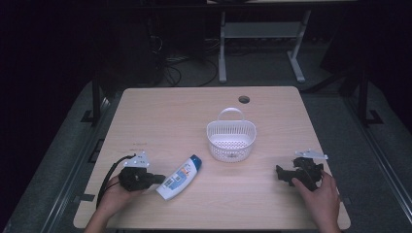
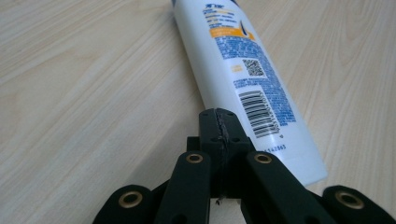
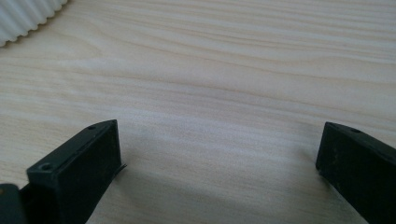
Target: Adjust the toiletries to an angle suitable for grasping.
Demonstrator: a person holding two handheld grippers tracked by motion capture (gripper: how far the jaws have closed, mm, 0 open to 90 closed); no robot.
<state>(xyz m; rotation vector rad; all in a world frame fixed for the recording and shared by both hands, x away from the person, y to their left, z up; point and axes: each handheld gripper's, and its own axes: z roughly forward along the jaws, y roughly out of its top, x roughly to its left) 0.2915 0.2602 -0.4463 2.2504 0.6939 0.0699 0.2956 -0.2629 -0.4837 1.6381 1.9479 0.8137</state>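
Note:
A white shampoo bottle [image 1: 179,178] with a blue cap lies flat on the wooden table [image 1: 165,121], cap pointing toward the far right. My left gripper [image 1: 158,178] sits just left of the bottle's bottom end, shut with nothing between its jaws. In the left gripper view the closed tips [image 2: 219,122] rest beside the bottle [image 2: 243,74], touching or nearly touching its side. A white slotted basket [image 1: 231,139] with a handle stands at mid-table. My right gripper [image 1: 281,173] rests low at the right, open; its jaws [image 3: 219,149] stand wide apart over bare wood.
The basket's ribbed wall [image 3: 25,16] shows at the top left corner of the right gripper view. A round cable hole [image 1: 244,99] sits near the table's far edge. A white desk frame [image 1: 262,39] stands on the floor beyond the table.

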